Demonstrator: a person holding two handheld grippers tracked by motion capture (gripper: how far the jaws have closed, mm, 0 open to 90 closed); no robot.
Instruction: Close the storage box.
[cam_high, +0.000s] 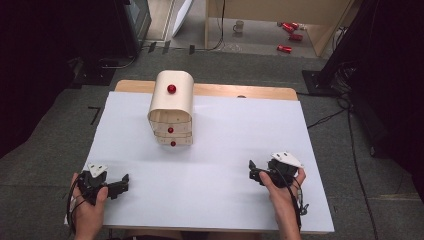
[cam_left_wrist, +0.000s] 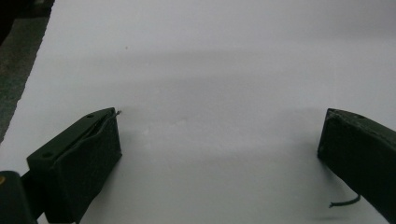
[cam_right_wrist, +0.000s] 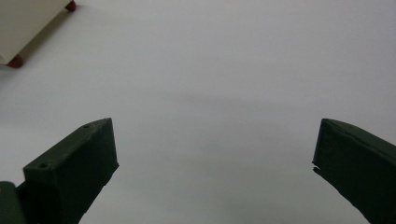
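Both grippers released, fingers spread: left gripper (cam_high: 121, 183), right gripper (cam_high: 253, 170), on white table (cam_high: 225, 135).

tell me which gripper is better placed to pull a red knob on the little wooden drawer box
Left, marginally, as a judgement. The rounded pale wooden drawer box with red knobs stands left of the white table's middle, nearer the left gripper than the right gripper. Both are open and empty, fingers wide apart.

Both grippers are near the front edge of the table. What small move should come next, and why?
Probably move the right gripper forward toward the wooden drawer box. Both it and the left gripper are open and hold nothing, and the box with red knobs stands apart at the far side.
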